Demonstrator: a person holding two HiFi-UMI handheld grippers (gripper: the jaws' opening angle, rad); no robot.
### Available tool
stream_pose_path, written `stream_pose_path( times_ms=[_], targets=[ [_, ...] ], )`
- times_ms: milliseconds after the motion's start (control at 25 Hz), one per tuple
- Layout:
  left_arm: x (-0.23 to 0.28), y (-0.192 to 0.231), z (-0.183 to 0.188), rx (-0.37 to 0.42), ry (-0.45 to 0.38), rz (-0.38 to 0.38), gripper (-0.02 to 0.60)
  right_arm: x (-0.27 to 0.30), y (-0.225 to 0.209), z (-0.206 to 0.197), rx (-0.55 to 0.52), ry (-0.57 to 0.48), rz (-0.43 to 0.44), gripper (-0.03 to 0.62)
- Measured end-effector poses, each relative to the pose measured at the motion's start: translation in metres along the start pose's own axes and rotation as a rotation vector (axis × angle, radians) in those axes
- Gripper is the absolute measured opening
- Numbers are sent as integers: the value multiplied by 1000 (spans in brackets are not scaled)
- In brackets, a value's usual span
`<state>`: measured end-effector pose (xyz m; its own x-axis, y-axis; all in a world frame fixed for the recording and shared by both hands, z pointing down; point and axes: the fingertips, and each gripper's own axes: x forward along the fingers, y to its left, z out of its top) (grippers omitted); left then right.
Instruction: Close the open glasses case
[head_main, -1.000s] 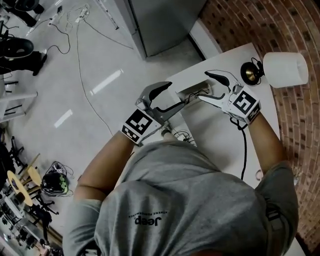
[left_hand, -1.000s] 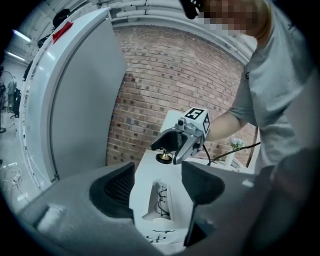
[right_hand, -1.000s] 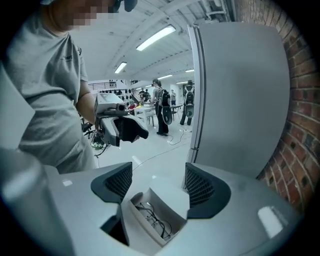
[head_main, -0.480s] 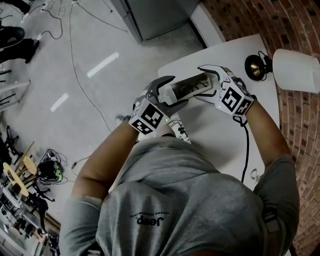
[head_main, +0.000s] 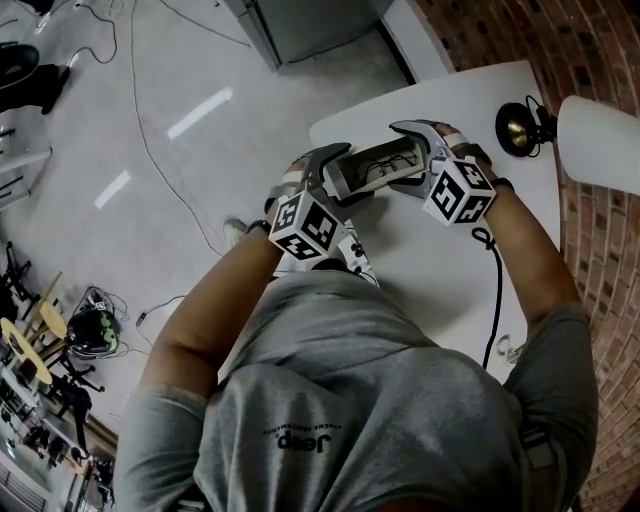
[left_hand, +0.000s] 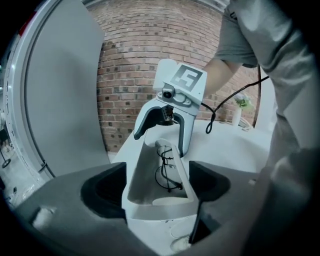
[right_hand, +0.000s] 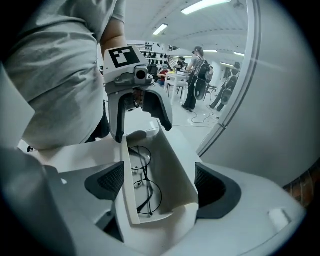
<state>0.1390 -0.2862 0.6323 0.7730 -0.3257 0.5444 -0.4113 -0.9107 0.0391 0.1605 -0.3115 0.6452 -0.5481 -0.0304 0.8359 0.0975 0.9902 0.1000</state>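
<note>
Head view: open glasses case (head_main: 368, 172) sits on the table (head_main: 440, 270) near its edge; an uneven push could skid it off or pinch the glasses (right_hand: 142, 185) as it shuts. Left gripper (head_main: 335, 178) straddles its left end, right gripper (head_main: 415, 160) its right end; both jaws just widened, spread wide, gripping nothing.

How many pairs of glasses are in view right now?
1. The glasses lie inside the open case; no other pair is visible.
</note>
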Motion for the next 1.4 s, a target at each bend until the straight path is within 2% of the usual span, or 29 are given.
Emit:
stream_pose_path(
  times_ms=[160,520,1040,1240,1400],
  targets=[
    [11,1,-16,55,62,24,393,5,-4,-4,-59,26,-34,449],
    [12,1,-18,73,62,31,395,5,-3,-4,-78,16,-70,455],
    [10,-6,-19,135,111,86,345,0,7,-5,-45,19,-159,369],
    [9,-9,-18,168,134,103,329,0,12,-8,-53,46,-166,348],
    [10,-12,-18,197,148,109,312,1,23,-15,-97,84,-149,382]
  ],
)
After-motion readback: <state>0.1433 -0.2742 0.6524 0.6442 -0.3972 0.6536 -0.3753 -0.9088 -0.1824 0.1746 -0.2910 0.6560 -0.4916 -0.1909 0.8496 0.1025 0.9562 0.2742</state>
